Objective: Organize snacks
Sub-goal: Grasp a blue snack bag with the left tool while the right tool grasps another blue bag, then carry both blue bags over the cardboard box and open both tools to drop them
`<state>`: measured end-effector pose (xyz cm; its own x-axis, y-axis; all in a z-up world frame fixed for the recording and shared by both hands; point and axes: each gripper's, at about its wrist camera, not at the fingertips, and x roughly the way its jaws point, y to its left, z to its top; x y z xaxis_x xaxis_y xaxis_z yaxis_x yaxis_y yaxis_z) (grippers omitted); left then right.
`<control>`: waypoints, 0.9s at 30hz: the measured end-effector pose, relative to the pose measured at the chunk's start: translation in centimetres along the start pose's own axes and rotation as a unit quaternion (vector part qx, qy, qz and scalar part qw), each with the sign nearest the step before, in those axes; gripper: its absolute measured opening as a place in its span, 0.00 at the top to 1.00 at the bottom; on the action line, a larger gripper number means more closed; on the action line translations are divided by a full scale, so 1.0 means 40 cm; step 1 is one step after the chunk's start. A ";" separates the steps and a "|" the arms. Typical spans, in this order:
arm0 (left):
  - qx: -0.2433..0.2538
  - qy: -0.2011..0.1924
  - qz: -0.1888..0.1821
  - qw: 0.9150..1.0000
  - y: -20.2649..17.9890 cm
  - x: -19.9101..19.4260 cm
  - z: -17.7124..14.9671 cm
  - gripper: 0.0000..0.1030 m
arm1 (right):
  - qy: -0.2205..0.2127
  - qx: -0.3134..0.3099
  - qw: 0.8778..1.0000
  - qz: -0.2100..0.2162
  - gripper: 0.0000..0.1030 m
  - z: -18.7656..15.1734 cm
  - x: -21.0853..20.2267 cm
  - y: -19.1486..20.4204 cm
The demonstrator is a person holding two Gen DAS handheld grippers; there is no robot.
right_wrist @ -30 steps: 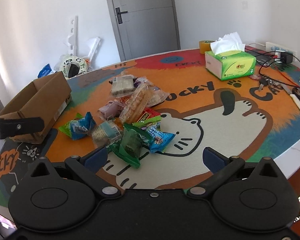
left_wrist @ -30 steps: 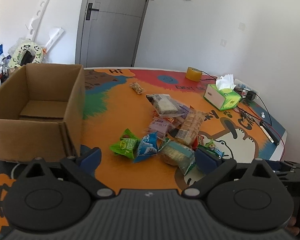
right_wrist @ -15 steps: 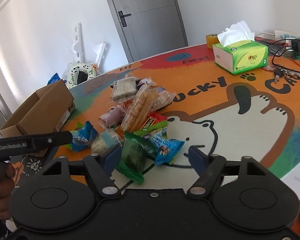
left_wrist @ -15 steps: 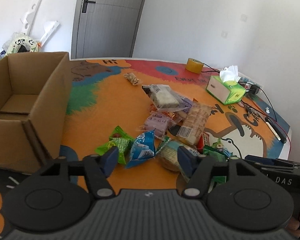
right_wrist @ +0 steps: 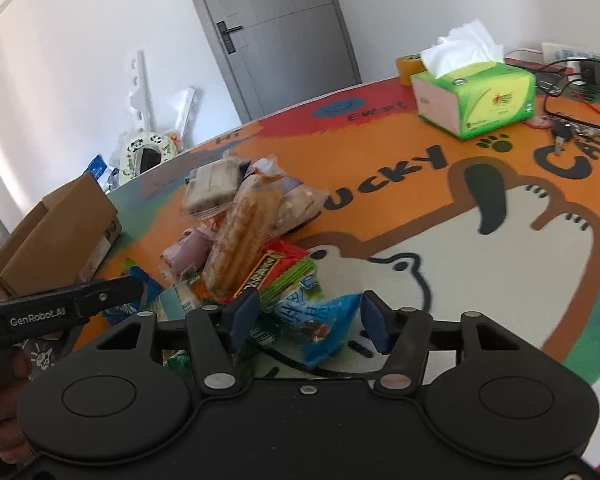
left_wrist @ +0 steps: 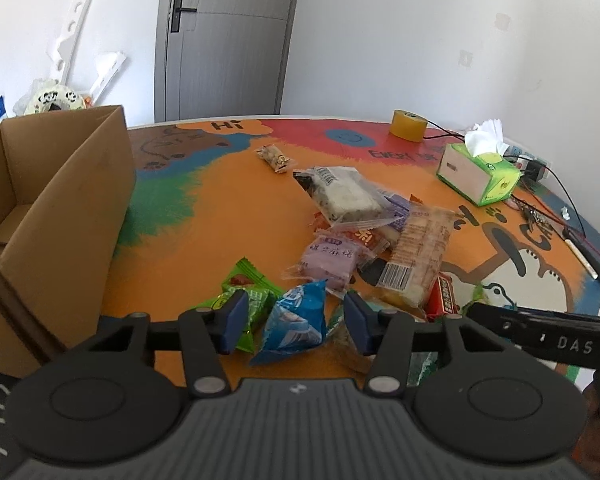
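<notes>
Blue snack packets (left_wrist: 296,320) now sit between both closing jaws, your left hand-held gripper (left_wrist: 294,322) and right hand-held gripper (right_wrist: 306,322) not yet clenched, cardboard box (left_wrist: 56,216) awaiting.

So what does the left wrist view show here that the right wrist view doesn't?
Only the left wrist view: the open brown cardboard box's inside and a small snack packet lying alone.
Only the right wrist view: a red and yellow snack wrapper's front and a bunch of keys.
Both: the pile of snack packets, the green tissue box, the yellow tape roll.
</notes>
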<state>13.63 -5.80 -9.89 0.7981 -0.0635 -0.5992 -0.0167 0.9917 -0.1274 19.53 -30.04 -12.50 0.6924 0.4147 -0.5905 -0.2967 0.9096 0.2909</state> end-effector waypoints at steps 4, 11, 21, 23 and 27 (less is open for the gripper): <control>0.002 0.010 -0.009 1.000 -0.011 0.012 -0.005 0.57 | 0.001 -0.027 1.000 -0.008 0.49 -0.005 0.012 0.028; -0.006 0.009 -0.011 1.000 -0.003 0.019 -0.010 0.74 | 0.000 0.003 1.000 0.006 0.72 0.001 -0.009 0.008; -0.020 -0.038 -0.023 0.999 0.017 -0.080 0.018 0.75 | -0.053 0.008 0.998 0.027 0.72 0.033 -0.071 0.045; -0.024 -0.047 -0.022 0.998 0.026 -0.098 0.024 0.75 | -0.061 0.005 0.998 0.033 0.72 0.037 -0.081 0.061; -0.032 -0.067 -0.018 0.997 0.046 -0.131 0.039 0.75 | -0.069 0.006 0.996 0.052 0.72 0.044 -0.091 0.086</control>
<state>10.35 -3.48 -5.73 0.8719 -0.0783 -0.4833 -0.0226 0.9796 -0.1995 17.14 -28.48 -8.02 0.7423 0.4982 -0.4482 -0.3640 0.8613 0.3545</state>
